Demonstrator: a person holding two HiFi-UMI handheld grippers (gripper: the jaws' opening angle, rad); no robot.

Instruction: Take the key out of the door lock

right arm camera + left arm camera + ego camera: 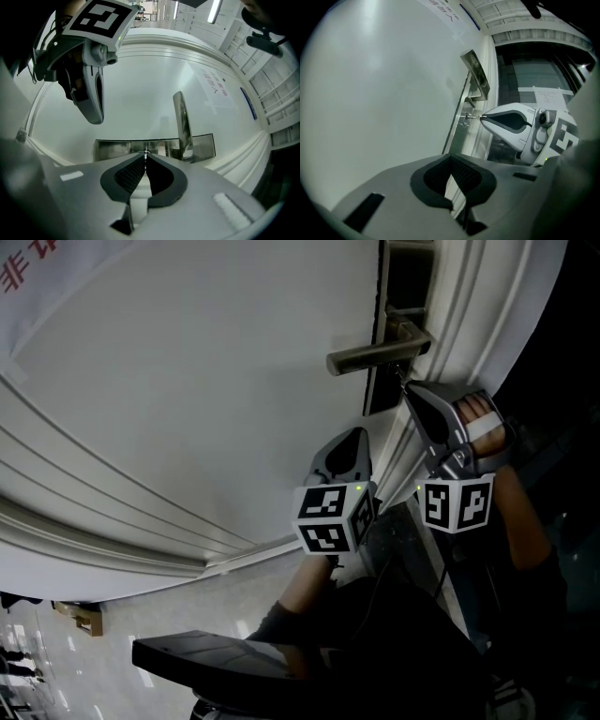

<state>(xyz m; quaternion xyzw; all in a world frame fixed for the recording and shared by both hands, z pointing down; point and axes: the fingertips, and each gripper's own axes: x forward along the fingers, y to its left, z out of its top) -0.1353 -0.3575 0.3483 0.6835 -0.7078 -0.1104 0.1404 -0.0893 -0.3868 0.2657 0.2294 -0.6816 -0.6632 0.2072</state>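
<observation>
The right gripper (146, 154) has its jaws pressed together on the key (472, 116), pinching its head right at their tips. The key sits in the lock plate (112, 149), straight ahead of this gripper, just beside the door handle (182, 123). Its shaft points out of the door (187, 381) in line with the jaws, so the pull probably has to go straight back along that line, without tilting. The left gripper (451, 159) is closed on nothing and hangs off to the side, well away from the lock.
</observation>
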